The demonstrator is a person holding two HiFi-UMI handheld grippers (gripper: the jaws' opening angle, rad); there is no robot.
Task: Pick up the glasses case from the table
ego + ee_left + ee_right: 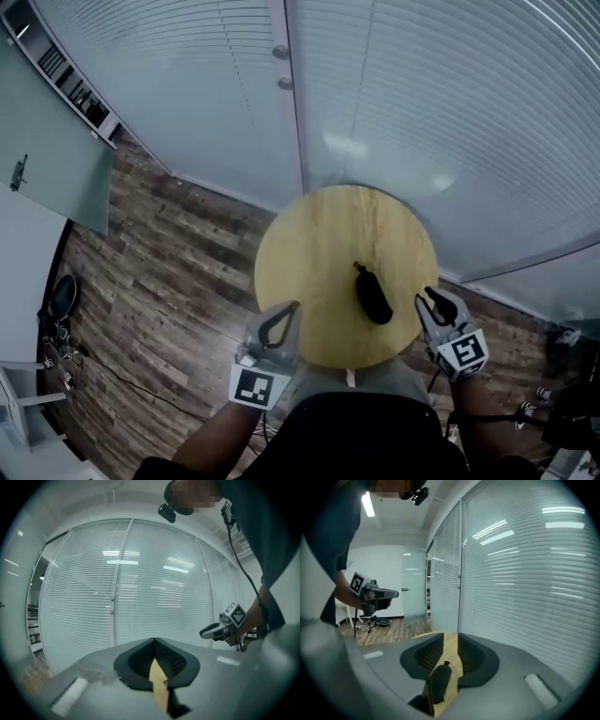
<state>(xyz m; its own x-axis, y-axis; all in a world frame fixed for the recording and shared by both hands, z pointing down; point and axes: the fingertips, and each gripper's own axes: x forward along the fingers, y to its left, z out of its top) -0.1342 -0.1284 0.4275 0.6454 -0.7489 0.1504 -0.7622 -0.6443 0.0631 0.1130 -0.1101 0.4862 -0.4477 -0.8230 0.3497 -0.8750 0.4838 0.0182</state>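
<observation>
Round wooden desk [319,244] stands against a glass wall with blinds [450,112]. Floor [159,281] is dark wood planks.

Case [373,296]: black, elongated, lies flat on the desk toward the near right of the top, one end pointing to the near edge. Nothing touches it.

Left hand-held gripper [292,309]: at the near-left edge of the desk, well apart from the case. In its own view the jaw tips meet and only a thin wedge of desk shows below them. Closed, nothing between the jaws.

Right hand-held gripper [431,296]: at the near-right edge of the desk, just beside the case and not in contact. In its own view the jaws stand narrowly apart. A strip of desk and the case [439,684] show through the gap, and the pads are clear of it. Holds nothing.
</observation>
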